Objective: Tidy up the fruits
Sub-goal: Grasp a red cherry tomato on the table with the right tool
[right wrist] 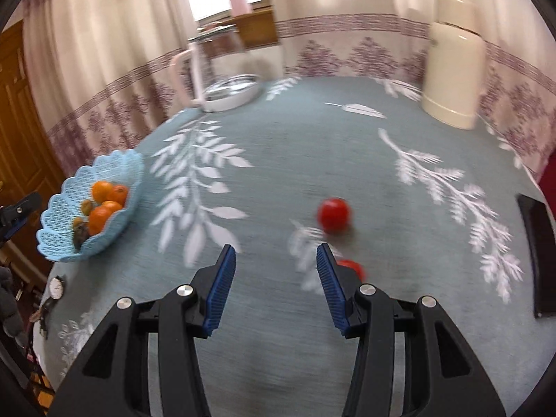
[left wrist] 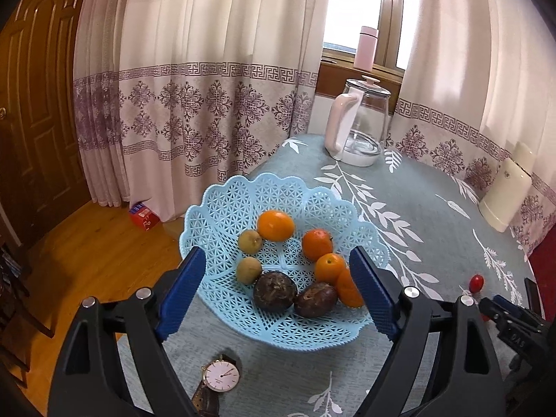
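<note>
A light-blue lattice plastic basket stands on the table by its left edge, with a bare stretch of tablecloth between it and the near edge. In it lie four oranges, two small yellow-green round fruits left of them, and two dark-brown wrinkled round fruits nearest the near rim. A round-faced wristwatch lies on the table just before the basket. A clear glass kettle with a pale-pink handle stands at the far edge, behind the basket. A cream-coloured cylindrical jug stands at the far right corner. Two small red round tomatoes lie mid-table, well right of the basket, one before the other. A flat dark rectangular object lies along the right edge.
</note>
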`<state>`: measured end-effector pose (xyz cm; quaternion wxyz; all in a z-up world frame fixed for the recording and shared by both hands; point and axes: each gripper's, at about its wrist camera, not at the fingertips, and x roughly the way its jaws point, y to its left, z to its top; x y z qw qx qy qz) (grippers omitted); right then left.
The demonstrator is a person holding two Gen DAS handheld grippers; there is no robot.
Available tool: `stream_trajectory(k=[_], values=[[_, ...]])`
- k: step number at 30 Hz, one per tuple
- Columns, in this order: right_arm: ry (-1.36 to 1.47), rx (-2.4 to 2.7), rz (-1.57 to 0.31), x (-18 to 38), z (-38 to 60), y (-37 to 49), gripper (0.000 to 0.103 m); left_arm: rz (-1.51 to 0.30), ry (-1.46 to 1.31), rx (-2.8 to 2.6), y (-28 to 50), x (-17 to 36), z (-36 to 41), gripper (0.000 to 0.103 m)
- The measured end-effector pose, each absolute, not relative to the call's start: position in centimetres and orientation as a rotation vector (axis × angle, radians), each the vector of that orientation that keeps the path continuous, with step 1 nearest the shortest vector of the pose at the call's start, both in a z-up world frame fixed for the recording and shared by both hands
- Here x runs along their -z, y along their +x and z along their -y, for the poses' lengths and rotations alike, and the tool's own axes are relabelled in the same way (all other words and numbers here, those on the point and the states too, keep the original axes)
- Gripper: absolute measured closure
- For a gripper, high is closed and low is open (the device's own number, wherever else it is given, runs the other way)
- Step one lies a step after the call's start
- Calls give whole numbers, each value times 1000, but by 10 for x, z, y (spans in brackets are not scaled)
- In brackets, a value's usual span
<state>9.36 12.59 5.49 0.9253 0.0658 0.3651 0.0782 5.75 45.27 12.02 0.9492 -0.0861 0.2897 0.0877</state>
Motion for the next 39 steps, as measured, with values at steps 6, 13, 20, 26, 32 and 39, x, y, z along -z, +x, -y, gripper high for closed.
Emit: stream_trajectory(k=[6, 13, 20, 26, 32, 39], values=[[145, -105, -779, -41, -99, 91, 54, -594, -162, -165, 58, -119, -443, 17], [131, -103, -802, -32, -96, 103, 55, -603, -148, -143, 58, -117, -430, 17], [140, -111, -839, -22, -94, 114, 66, -614, -149, -136, 61, -114, -422, 17], [147, -121, -840, -21, -93, 115, 75, -624, -126, -119, 67, -113, -408, 16], [170, -125, -815, -28, -83, 106, 75, -625, -83, -88, 73, -116, -385, 16], [181, -76, -773, -34, -60, 94, 75, -650, -7, -3, 85, -108, -335, 16]])
